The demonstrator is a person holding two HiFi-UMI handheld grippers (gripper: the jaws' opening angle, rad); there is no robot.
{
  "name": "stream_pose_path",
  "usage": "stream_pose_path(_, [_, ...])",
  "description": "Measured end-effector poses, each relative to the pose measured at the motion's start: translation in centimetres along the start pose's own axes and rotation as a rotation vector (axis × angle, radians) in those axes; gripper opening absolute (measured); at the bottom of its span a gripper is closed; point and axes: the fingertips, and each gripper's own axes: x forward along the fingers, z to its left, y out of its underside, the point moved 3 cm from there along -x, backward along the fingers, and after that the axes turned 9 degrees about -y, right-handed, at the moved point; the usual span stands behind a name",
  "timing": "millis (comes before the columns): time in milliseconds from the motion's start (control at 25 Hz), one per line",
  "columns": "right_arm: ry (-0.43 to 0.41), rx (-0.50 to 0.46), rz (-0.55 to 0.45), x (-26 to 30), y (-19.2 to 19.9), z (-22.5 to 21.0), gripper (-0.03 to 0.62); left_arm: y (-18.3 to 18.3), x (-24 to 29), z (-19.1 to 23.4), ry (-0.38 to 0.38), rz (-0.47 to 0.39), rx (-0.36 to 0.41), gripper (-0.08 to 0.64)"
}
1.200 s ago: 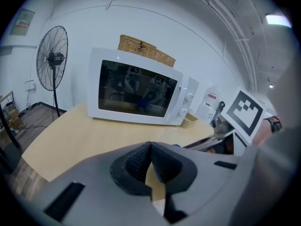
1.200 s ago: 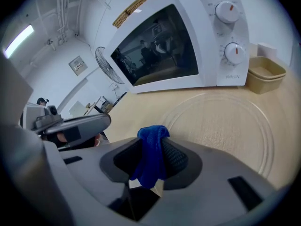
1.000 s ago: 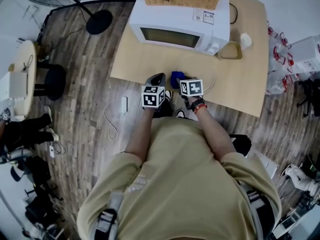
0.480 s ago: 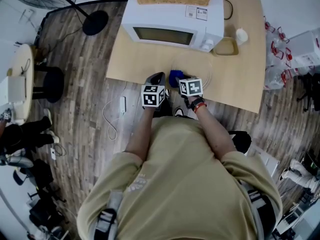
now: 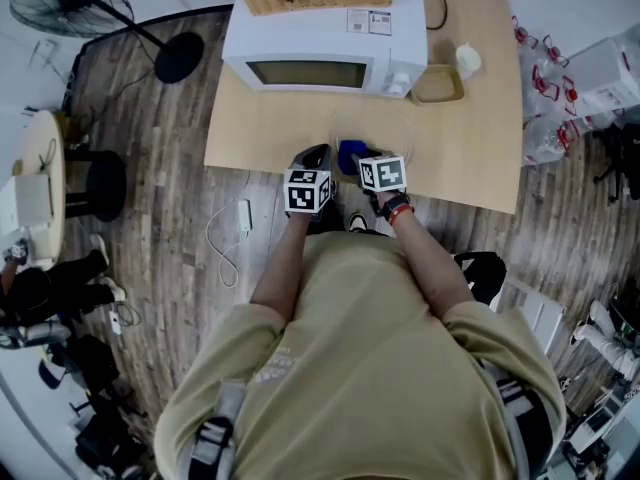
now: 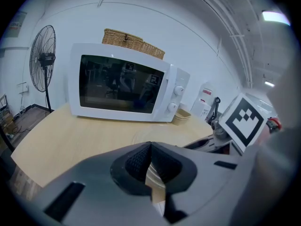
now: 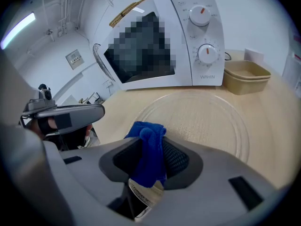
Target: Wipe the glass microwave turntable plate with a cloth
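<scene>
In the head view the glass plate (image 5: 392, 128) lies flat on the table (image 5: 260, 133) at upper centre, in front of the microwave (image 5: 310, 48) and close to the table's near edge. Being round, it has no long axis, and it faces up. The right gripper (image 5: 357, 158) reaches over its near rim with a blue cloth (image 5: 349, 150), and the left gripper (image 5: 316, 158) is just beside it on the left. In the left gripper view the jaws are pressed together on nothing, above the wood and short of the plate. Nothing steadies the glass, so a firm wipe could, I judge, send it sliding toward the microwave or off the edge. In the right gripper view the jaws are clamped on the cloth, a bunched tuft whose long axis runs up out of the jaws toward the plate at centre right. Little cloth sticks out, so the hard jaw tips might scrape the glass, or the tuft could pull free.
</scene>
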Motion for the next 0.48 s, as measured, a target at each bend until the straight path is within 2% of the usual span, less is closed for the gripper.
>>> stream_pose_path(480, [0.043, 0.044, -0.031, -2.5, 0.9, -2.6, 0.150, 0.1, 0.9, -2.9, 0.041, 0.013, 0.031, 0.017])
